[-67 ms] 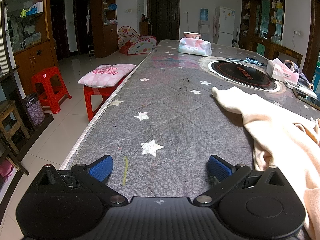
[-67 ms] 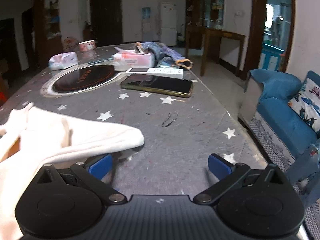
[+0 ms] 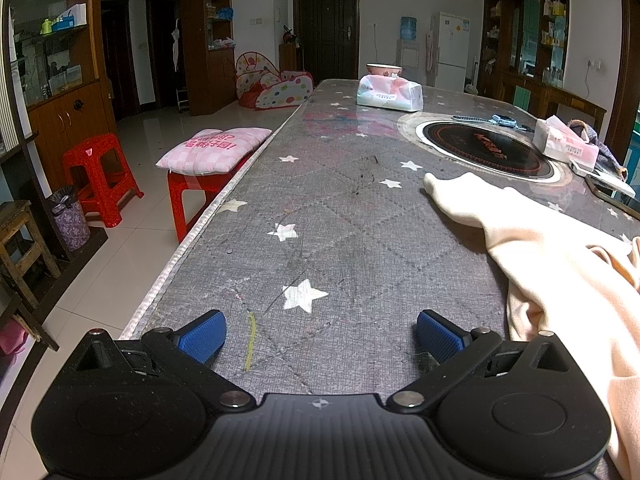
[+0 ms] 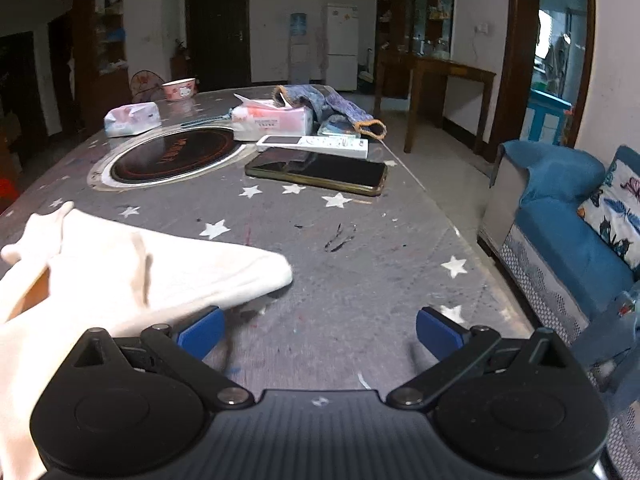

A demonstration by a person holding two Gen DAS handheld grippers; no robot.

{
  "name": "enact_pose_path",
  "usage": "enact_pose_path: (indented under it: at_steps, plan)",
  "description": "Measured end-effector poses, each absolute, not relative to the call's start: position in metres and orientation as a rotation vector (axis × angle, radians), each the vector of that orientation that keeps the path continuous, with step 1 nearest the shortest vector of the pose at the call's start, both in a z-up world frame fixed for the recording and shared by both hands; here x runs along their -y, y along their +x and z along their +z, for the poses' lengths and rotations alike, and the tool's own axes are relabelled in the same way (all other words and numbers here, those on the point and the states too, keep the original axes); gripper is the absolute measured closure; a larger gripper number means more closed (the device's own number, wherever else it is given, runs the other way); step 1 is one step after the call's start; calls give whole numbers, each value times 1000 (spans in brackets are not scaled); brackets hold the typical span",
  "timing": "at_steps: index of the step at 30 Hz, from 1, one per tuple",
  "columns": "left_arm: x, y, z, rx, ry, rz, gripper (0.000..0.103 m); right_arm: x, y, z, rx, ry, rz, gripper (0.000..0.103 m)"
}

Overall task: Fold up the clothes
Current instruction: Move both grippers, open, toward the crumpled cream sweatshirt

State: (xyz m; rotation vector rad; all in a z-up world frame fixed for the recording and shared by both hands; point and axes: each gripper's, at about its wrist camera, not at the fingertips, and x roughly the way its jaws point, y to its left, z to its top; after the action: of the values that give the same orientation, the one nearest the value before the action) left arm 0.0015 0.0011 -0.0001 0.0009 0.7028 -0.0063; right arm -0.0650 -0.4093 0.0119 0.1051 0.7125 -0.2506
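Plainly, both tools stand with their blue pads spread wide and nothing between them. The left gripper [image 3: 320, 334] hovers over bare star-printed tabletop [image 3: 340, 208], with the cream garment [image 3: 560, 264] at its 3 o'clock, running off the right and bottom edges of the left wrist view, so its full outline is cut off. A sleeve end reaches toward 1 o'clock, stopping short of the round black cooktop [image 3: 486, 148].

The right gripper [image 4: 318, 332] has the garment [image 4: 132, 272] at 9 o'clock; cloth lies just beside its left pad, and whether it touches is hard to tell, since that edge is blurred. A dark phone [image 4: 318, 170] and white remote [image 4: 312, 145] lie at 12 o'clock, well apart from the cloth. The garment's lower part is hidden behind the gripper body.
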Motion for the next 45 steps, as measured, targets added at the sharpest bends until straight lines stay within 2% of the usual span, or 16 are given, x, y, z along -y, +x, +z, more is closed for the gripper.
enact_pose_path:
  at_steps: [14, 45]
  plan:
    - [15, -31, 12, -736, -9, -18, 0, 365, -113, 36, -661, 18, -95, 0]
    - [64, -109, 34, -796, 60, -70, 0, 320, -154, 35, -690, -2, -5, 0]
